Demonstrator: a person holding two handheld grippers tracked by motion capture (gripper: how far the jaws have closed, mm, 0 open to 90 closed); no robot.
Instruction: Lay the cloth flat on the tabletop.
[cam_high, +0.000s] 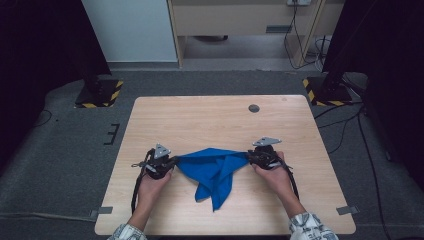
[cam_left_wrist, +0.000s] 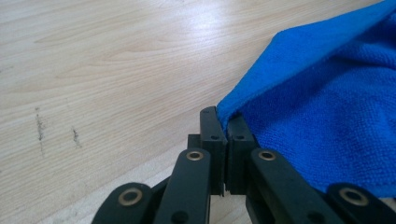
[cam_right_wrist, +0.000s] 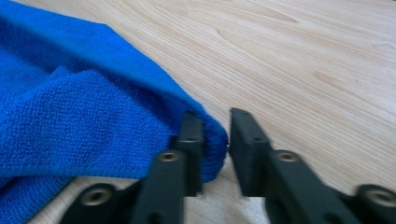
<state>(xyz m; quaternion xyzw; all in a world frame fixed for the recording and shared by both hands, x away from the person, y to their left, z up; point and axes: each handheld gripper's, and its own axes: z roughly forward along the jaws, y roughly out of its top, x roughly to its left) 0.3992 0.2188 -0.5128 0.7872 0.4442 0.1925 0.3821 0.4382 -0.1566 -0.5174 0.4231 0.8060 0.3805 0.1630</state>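
A blue cloth (cam_high: 215, 170) lies bunched on the wooden table (cam_high: 210, 115), stretched between my two grippers, with a loose point trailing toward the front edge. My left gripper (cam_high: 175, 161) is shut on the cloth's left corner. In the left gripper view the jaws (cam_left_wrist: 226, 122) press together with the blue cloth (cam_left_wrist: 317, 107) pinched at their tips. My right gripper (cam_high: 248, 156) is at the cloth's right corner. Its jaws (cam_right_wrist: 215, 123) stand apart there, and the cloth's corner (cam_right_wrist: 84, 112) sits in the gap against one jaw.
A dark round cap (cam_high: 254, 108) is set into the table near its far edge. Two stands with yellow-and-black striped bases (cam_high: 98, 93) (cam_high: 325, 90) flank the far corners on the floor. Cables run along the carpet at the right.
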